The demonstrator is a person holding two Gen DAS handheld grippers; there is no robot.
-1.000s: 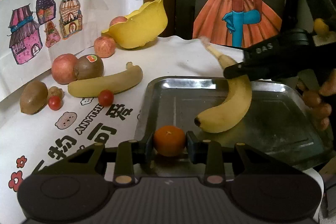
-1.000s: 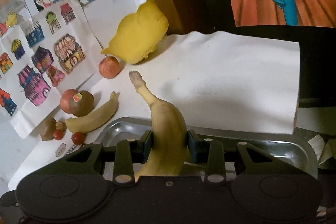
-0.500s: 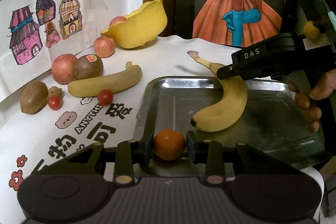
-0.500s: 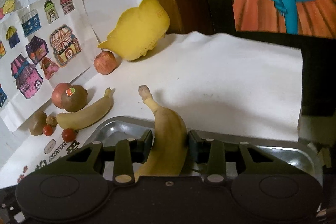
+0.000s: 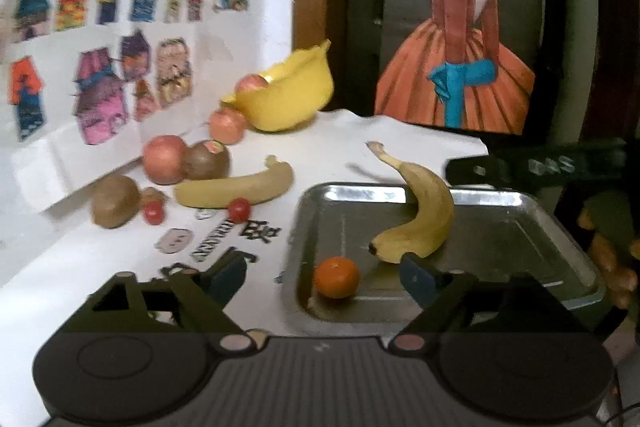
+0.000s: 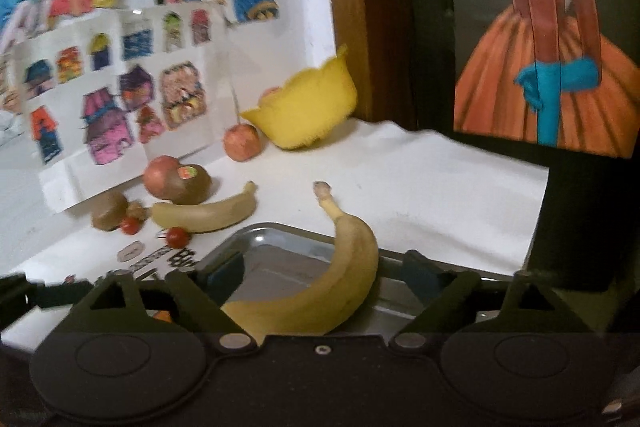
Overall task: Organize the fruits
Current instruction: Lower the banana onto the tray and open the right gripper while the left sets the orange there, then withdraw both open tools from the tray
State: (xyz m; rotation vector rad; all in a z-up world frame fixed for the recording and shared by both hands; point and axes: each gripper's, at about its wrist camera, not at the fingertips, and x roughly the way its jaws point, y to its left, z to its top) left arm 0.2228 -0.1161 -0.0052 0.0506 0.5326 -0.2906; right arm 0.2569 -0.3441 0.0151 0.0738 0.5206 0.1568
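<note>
A metal tray (image 5: 520, 201) holds a small orange (image 5: 336, 277) in its near left corner and a yellow banana (image 5: 420, 219) in its middle, stem over the far rim. My left gripper (image 5: 322, 277) stands open, its fingers wide on either side of the orange and not touching it. My right gripper (image 6: 320, 275) is open too, just behind the banana (image 6: 344, 267), which lies free on the tray (image 6: 276, 241). In the left wrist view, the right gripper's finger (image 5: 520, 167) shows at the tray's far right, with a hand below it.
Left of the tray on the white cloth lie a second banana (image 5: 236, 187), two cherry tomatoes (image 5: 239, 209), two kiwis (image 5: 114, 201), and apples (image 5: 165, 159). A yellow bowl (image 5: 288, 99) with an apple inside stands at the back against the wall.
Both grippers have opened. The left one let go of the orange, which now rests in the tray. The right one let go of the banana and drew back from it.
</note>
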